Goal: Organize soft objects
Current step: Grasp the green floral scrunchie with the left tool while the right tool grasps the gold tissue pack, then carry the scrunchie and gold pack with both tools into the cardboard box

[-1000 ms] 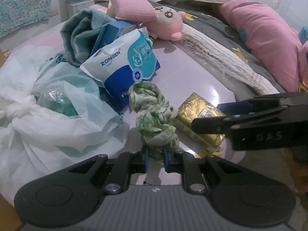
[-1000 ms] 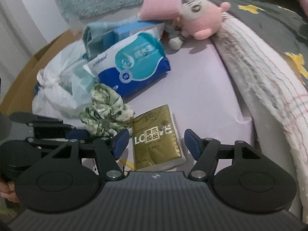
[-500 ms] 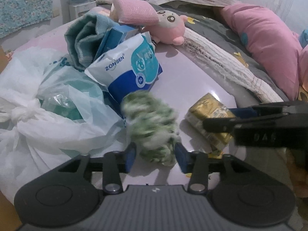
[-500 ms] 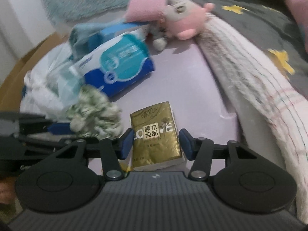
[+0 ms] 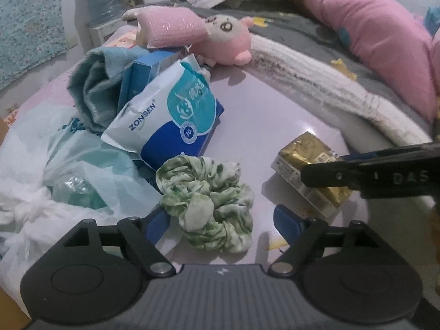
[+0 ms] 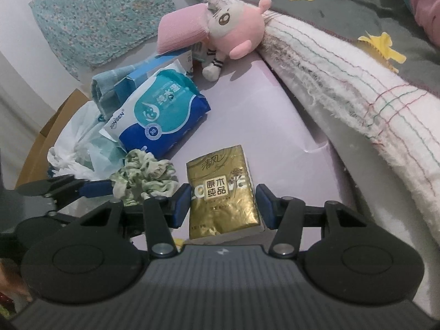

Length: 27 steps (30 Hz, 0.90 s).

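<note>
Lilac counter (image 5: 275,115) beside the bed carries your clutter. Your left tool (image 5: 224,220) has just been opening and stands released, the green scrunchie (image 5: 209,200) lying loose between its pads. Your right tool (image 6: 223,202) brackets the gold tissue pack (image 6: 222,189), its left pad touching, the right one just clear. Farther off lie the blue wipes pack (image 5: 176,115), a teal towel (image 5: 93,90) and a pink plush toy (image 5: 228,41).

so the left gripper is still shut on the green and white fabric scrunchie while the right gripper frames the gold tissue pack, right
Not quite: the left gripper has just been opening; the green and white fabric scrunchie lies loose between its fingers, per the left wrist view. The right gripper does frame the gold tissue pack.
</note>
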### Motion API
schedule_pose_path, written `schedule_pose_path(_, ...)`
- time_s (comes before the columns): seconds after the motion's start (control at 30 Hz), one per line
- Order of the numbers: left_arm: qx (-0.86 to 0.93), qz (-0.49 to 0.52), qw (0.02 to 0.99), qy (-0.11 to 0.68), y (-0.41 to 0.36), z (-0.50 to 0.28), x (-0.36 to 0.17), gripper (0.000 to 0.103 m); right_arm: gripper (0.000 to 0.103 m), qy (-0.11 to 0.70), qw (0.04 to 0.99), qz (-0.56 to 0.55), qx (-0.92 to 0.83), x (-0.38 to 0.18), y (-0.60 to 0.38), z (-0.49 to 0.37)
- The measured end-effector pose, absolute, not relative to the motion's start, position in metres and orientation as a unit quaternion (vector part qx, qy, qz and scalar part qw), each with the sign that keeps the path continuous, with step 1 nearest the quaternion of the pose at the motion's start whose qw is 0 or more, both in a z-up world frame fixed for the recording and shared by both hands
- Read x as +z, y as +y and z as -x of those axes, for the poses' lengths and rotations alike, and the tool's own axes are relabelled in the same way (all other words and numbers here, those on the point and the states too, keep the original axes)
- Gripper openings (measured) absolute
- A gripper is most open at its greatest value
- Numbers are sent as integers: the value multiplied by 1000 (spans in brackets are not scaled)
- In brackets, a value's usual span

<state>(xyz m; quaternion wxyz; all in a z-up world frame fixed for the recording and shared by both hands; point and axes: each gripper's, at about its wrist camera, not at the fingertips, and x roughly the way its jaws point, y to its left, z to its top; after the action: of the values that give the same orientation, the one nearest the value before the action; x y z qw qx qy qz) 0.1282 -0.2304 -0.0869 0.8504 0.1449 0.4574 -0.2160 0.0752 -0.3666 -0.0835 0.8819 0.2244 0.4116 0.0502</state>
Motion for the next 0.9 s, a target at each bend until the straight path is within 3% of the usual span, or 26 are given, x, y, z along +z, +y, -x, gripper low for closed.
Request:
schedule_pose_path(0.03, -211, -146, 849, 462, -232, -130, -90, 76, 50, 411, 882, -225, 51, -84, -366, -76)
schedule_pose_path(0.1, -210, -139, 843, 476, -232, -133, -94, 59, 50, 411, 881, -227, 53, -84, -365, -76)
schedule_pose_path(0.23, -198, -124, 844, 483, -225, -134, -99, 42, 50, 410, 880, -231, 57, -85, -362, -77)
schedule_pose_path(0.3, -193, -121, 847, 481, -222, -135, -97, 25, 50, 409, 879, -237, 59, -86, -362, -77)
schedule_pose_path(0.47, -194, -95, 855, 472, -210, -132, -84, 19, 50, 401, 877, -256, 69, -84, -358, -74)
schedule_pose_path(0.9, -205, -64, 890, 402, -179, -100, -24, 18, 50, 350, 894, -261, 105, -37, -331, -54)
